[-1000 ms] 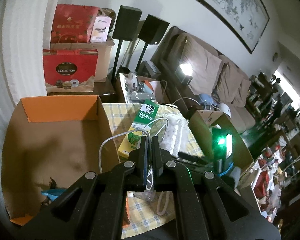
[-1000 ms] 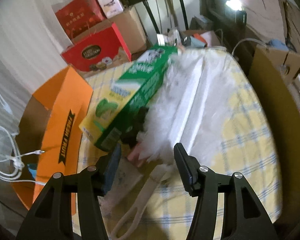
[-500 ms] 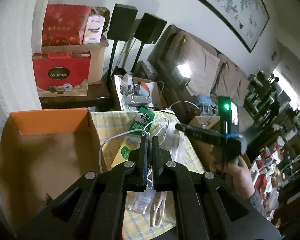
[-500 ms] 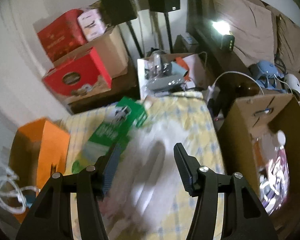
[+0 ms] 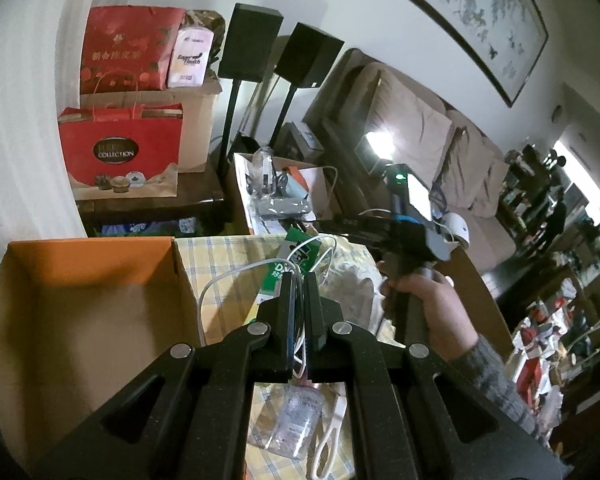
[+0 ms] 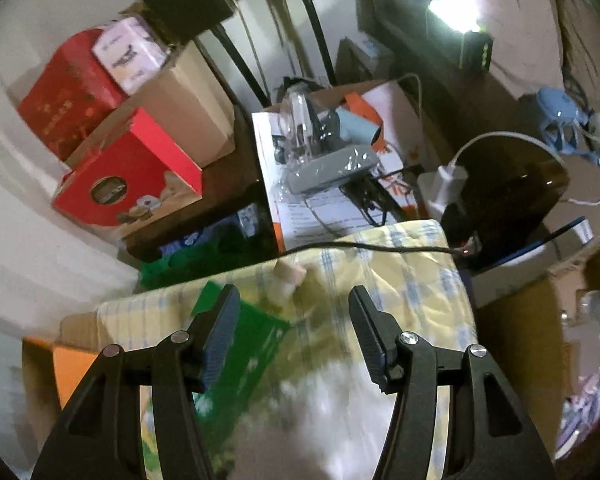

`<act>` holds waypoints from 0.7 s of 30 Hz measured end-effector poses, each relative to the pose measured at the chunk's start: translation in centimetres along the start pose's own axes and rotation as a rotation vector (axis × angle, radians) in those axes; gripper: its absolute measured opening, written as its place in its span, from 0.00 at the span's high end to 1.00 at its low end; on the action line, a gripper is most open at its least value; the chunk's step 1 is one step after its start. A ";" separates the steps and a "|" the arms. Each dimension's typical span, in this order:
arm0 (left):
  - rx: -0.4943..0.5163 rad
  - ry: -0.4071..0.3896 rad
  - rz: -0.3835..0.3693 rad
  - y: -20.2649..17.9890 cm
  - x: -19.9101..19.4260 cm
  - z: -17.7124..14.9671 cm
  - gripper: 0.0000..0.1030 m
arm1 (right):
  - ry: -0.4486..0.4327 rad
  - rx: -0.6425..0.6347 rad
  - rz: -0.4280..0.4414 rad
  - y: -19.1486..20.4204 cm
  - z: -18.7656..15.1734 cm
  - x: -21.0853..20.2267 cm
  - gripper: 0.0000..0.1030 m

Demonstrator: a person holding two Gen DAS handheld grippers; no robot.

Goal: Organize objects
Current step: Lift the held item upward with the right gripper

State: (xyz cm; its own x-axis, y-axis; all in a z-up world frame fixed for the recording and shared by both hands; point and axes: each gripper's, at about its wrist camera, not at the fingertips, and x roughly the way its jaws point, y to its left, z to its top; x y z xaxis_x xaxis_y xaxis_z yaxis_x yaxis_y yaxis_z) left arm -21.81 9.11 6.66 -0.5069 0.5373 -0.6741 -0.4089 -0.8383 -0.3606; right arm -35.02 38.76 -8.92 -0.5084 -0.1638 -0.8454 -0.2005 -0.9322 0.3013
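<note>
Seen from the left wrist, the left gripper [image 5: 299,280] is angled down over a table draped in a yellow checked cloth [image 5: 216,256], its two black fingers clenched on a thin white cable [image 5: 236,276]. The cable loops out from between the pads and curves over the table. To the left of the gripper, an open cardboard box [image 5: 84,312] with an orange inner flap stands against the table edge; its floor is in shadow and any contents cannot be made out.

On the right, a person's hand [image 5: 428,304] with a grey knitted sleeve is wrapped around the handle of the right gripper, which is seen from the side with a green light on top. A green carton [image 5: 300,256] lies on the cloth beyond the left fingers, partly hidden by them and the cable. Near the bottom edge, a crinkled clear plastic packet [image 5: 296,420] is cut off by the gripper body.

In the right wrist view, the right gripper [image 6: 294,330] is tilted steeply down with its jaws released, nothing pressed between the ribbed pads. Below it the green carton [image 6: 236,360] and something white and fluffy [image 6: 332,412] are smeared by motion blur. A small pale cylinder [image 6: 288,274] lies on the cloth beyond the fingertips; what it is cannot be told. A black cord [image 6: 380,245] is draped across the far table edge.
</note>
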 end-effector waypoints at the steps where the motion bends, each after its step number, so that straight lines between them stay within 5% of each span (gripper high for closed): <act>1: 0.003 -0.001 0.004 0.0 0.1 0.1 0.97 | 0.008 0.009 -0.003 -0.1 0.4 0.6 0.43; 16: 0.007 0.028 0.032 0.4 2.3 0.3 0.97 | 0.080 0.005 -0.047 0.4 1.4 5.0 0.44; 21: 0.000 0.038 0.032 0.5 2.8 0.0 0.97 | 0.099 -0.012 -0.059 0.9 1.3 5.7 0.72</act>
State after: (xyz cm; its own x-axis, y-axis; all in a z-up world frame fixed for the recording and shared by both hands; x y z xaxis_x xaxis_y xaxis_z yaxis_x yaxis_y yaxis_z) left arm -23.47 10.15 4.61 -0.4906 0.5066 -0.7090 -0.3935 -0.8547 -0.3385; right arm -39.16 37.42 -12.97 -0.4103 -0.1390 -0.9013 -0.2176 -0.9449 0.2447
